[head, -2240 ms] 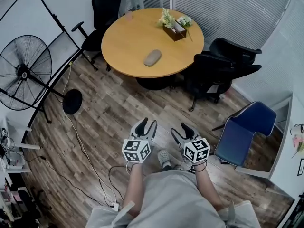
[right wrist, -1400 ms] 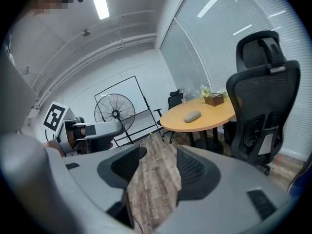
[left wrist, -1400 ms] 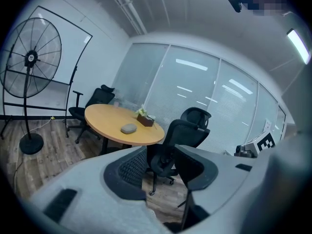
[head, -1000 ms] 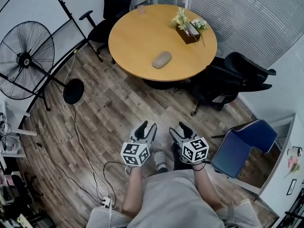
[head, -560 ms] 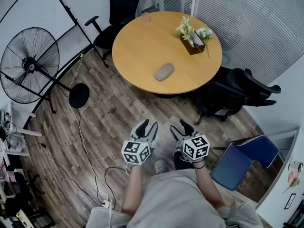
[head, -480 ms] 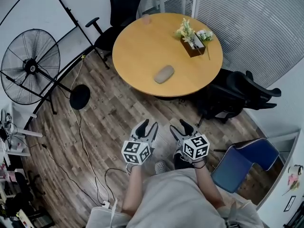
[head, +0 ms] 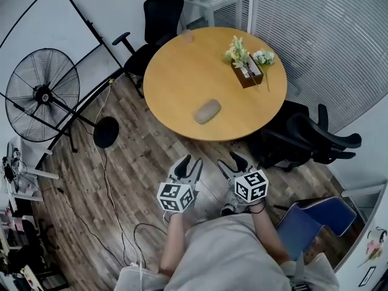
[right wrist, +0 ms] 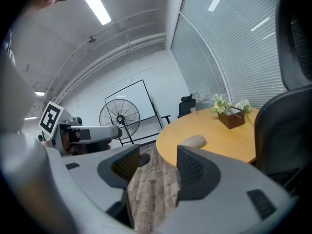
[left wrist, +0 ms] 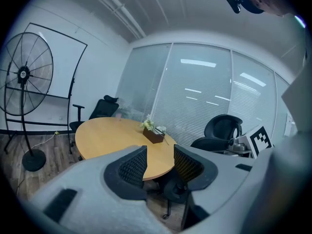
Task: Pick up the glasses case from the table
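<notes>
A grey-beige oval glasses case (head: 207,111) lies on the round wooden table (head: 182,71), near its front edge. In the right gripper view the glasses case (right wrist: 193,141) shows just beyond the right-hand jaw. In the left gripper view it does not show. My left gripper (head: 190,162) and right gripper (head: 229,161) are held side by side over the wooden floor, short of the table, pointing at it. Both the left gripper (left wrist: 160,162) and the right gripper (right wrist: 158,165) stand open with nothing between the pads.
A box of flowers (head: 247,71) stands on the table's far right. Black office chairs (head: 309,138) sit at the table's right and another (head: 160,11) behind it. A standing fan (head: 42,96) is at the left, cables (head: 115,199) run over the floor, a blue chair (head: 312,220) at lower right.
The table and the case have come closer and lower in the head view as both grippers moved forward together. The jaws stay as open as before.
</notes>
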`<action>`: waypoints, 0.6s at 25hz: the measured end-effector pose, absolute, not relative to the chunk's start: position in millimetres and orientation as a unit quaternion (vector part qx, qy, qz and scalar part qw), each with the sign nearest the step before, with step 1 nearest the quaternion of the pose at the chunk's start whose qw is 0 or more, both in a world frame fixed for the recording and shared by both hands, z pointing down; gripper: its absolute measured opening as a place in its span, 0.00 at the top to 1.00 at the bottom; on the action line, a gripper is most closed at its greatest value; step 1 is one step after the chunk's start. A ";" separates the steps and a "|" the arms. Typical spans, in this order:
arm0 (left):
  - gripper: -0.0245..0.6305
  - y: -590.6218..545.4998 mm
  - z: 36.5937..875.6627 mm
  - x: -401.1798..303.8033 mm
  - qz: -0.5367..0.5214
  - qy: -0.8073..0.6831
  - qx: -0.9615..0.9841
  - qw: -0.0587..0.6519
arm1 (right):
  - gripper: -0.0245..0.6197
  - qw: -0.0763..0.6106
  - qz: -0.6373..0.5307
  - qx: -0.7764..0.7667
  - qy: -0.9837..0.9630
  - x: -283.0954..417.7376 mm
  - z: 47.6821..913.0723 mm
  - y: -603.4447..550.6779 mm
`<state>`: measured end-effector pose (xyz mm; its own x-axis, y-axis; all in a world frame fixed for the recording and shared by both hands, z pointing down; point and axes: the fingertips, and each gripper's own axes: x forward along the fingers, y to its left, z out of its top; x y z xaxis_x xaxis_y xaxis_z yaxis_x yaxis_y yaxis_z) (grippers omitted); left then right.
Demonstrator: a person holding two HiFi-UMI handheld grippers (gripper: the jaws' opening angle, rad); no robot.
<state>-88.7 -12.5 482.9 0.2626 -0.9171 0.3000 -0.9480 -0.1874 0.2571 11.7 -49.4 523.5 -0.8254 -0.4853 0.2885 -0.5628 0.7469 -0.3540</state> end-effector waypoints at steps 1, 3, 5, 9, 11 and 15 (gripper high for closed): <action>0.72 -17.1 483.0 -88.3 0.038 -0.609 0.768 0.198 | 0.60 0.091 0.217 0.278 -0.931 12.2 524.5 -54.5; 0.72 -25.8 484.0 -87.4 0.038 -0.614 0.764 0.197 | 0.60 0.091 0.217 0.272 -0.933 14.0 526.8 -63.8; 0.71 -32.7 484.7 -86.0 0.039 -0.618 0.760 0.196 | 0.60 0.090 0.219 0.268 -0.934 16.4 529.5 -71.9; 0.71 -35.6 486.2 -85.0 0.046 -0.626 0.754 0.196 | 0.60 0.091 0.230 0.261 -0.933 20.0 539.1 -79.4; 0.72 -33.2 490.1 -86.3 0.050 -0.630 0.749 0.200 | 0.60 0.093 0.237 0.257 -0.932 21.2 545.0 -78.9; 0.71 -26.5 496.1 -92.8 0.054 -0.637 0.740 0.207 | 0.60 0.097 0.244 0.250 -0.932 18.1 552.2 -72.3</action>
<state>-92.8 -26.5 496.1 0.1818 -0.9209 0.3449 -0.9660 -0.1016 0.2378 18.1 -72.3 552.2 -0.8564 -0.4177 0.3035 -0.5129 0.7562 -0.4064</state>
